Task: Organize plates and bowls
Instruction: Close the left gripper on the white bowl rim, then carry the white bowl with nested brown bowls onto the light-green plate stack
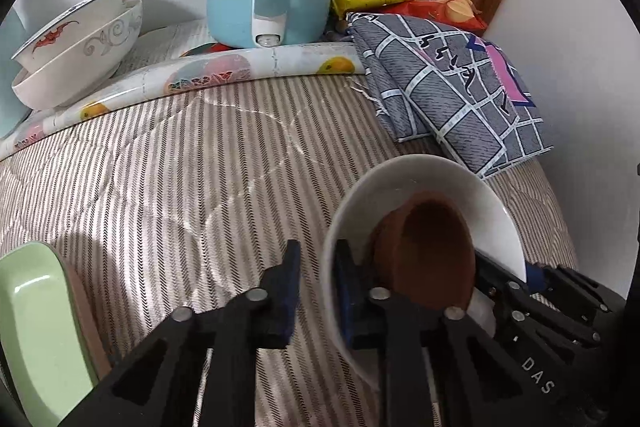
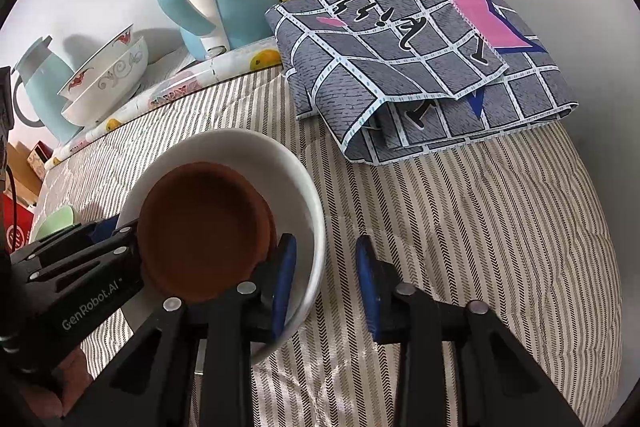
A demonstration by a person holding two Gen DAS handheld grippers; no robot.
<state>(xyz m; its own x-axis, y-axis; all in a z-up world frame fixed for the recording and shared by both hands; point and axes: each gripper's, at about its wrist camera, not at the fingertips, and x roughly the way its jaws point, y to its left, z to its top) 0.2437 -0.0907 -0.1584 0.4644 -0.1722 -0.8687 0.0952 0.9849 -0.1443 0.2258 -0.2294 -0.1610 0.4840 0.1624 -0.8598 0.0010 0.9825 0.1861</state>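
Both tongs straddle opposite rims of the white bowl [image 2: 308, 195] holding brown saucers [image 2: 204, 223]: left tongs [image 1: 318, 291] nearly shut on its wall, right tongs [image 2: 326, 283] gapped, sharing the load.

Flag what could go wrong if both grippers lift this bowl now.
1. The brown dishes sit loose and tilted inside the white bowl; any tilt could slide them out.
2. The right gripper straddles the rim, but its outer finger stands apart from it, so that side may not hold. The left gripper would then carry the bowl by one thin rim pinch and might slip.
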